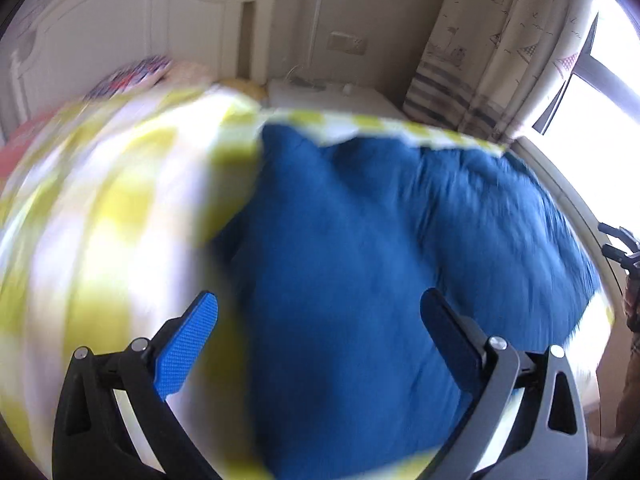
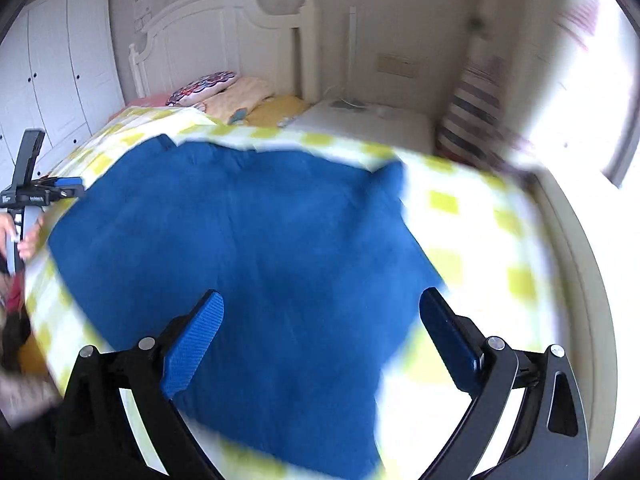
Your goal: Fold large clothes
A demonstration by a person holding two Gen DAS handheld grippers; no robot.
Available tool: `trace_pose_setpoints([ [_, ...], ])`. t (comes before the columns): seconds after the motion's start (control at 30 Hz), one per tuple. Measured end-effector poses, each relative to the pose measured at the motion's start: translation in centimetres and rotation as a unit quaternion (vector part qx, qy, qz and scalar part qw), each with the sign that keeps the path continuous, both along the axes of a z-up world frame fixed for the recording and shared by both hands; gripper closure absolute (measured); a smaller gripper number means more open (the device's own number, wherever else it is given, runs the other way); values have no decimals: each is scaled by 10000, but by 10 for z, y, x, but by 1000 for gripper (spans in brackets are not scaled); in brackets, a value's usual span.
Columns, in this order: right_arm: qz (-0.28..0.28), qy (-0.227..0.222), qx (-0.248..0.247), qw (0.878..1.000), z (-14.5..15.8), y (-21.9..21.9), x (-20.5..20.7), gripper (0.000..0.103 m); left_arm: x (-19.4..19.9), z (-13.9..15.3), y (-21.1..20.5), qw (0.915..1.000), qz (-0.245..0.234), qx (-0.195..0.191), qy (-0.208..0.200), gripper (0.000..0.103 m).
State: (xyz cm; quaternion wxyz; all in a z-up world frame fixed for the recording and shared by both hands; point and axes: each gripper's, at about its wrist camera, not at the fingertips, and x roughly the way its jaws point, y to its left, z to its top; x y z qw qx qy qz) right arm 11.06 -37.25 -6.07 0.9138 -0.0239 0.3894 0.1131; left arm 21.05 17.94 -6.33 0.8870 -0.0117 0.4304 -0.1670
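Note:
A large blue garment lies spread on a bed with a yellow-and-white checked sheet. It also shows in the left wrist view, blurred by motion. My left gripper is open and empty above the garment's left part. My right gripper is open and empty above the garment's near edge. The left gripper also shows at the left edge of the right wrist view, held in a hand. Part of the right gripper shows at the right edge of the left wrist view.
A white headboard and pillows are at the far end of the bed. A white nightstand stands beside it. A curtain and bright window are on the right, and white wardrobes on the left.

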Motion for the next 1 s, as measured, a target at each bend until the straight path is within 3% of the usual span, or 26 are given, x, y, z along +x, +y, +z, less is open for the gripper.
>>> trace_pose_setpoints([
  [0.1,-214,320,351,9986,-30,-33,-54,8,-39,-24,28,9991,12,-252,338,2],
  [0.2,-277,488,597,9966,-55,-42,-73,8,-56,-41,27,9987,-68,-343,369,2],
  [0.27,-253,471,867,9948,-66,-41,-72,8,-54,-48,20,9983,-100,-468,343,2],
  [0.33,-176,479,922,9944,-73,-35,-61,8,-47,-51,15,9989,-72,-401,232,2],
  [0.4,-108,516,931,9943,-77,-25,-45,11,-38,-51,15,9979,-41,-588,261,3],
  [0.43,-31,513,961,9940,-79,-21,-39,32,-34,-50,12,9969,-21,-730,284,9],
  [0.47,95,481,985,9939,-78,-16,-36,38,-33,-49,12,9953,-29,-913,319,33],
  [0.5,108,310,912,9953,-74,-8,-37,42,-35,-46,11,9948,11,-976,306,50],
  [0.57,76,139,742,9971,-68,2,-47,55,-50,-34,2,9983,34,-589,-13,66],
  [0.6,43,60,682,9976,-64,5,-56,57,-55,-32,-2,9988,13,-481,-88,69],
  [0.83,187,80,807,9965,-55,7,-126,60,-122,-30,18,9987,-82,-508,38,69],
  [0.97,342,191,825,9958,-56,14,-170,60,-156,-35,30,9979,-94,-630,116,64],
  [1.0,350,232,855,9954,-58,13,-176,59,-162,-35,32,9979,-95,-635,120,58],
])
